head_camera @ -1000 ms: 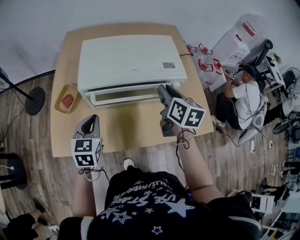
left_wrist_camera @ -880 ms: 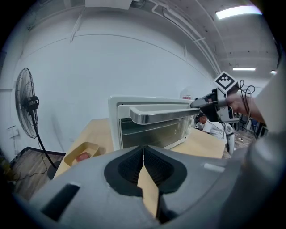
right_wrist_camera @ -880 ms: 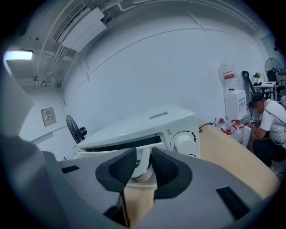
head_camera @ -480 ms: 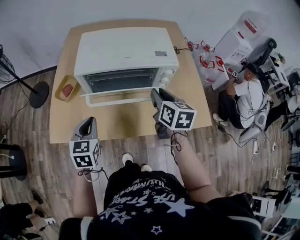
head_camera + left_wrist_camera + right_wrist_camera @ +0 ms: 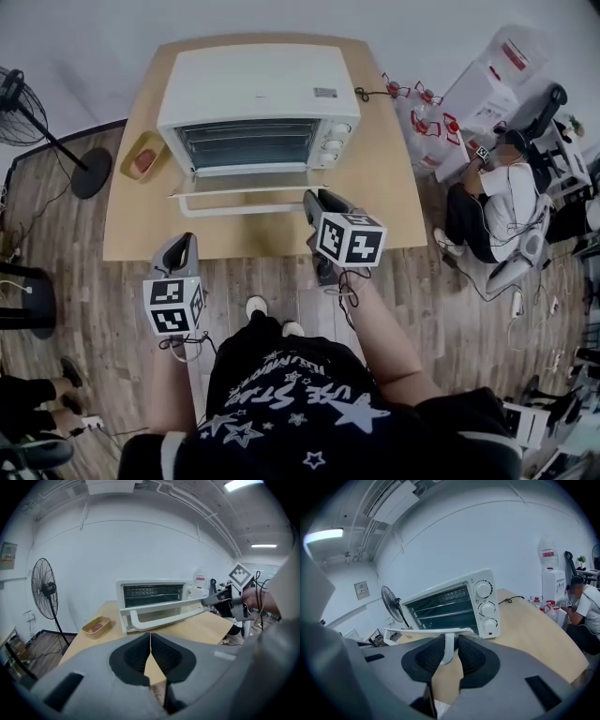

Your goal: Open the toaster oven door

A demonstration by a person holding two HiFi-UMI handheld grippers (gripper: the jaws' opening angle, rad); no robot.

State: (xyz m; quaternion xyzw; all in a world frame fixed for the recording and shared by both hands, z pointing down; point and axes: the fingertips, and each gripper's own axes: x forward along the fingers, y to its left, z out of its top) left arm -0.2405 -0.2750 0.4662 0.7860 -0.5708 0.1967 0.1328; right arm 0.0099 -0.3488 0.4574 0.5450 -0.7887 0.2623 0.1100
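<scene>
Door [image 5: 248, 181] swung down near level; right tongs [image 5: 449, 645], just closing, pinched its handle [image 5: 244, 208]; left tongs [image 5: 150, 639] pressed together. A slip off the handle's end could have slammed it.

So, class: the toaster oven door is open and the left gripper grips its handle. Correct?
No: the right gripper grips the handle, its jaws having just closed further on it; the left gripper hangs shut and empty. The toaster oven door is open. The right gripper view shows it.
</scene>
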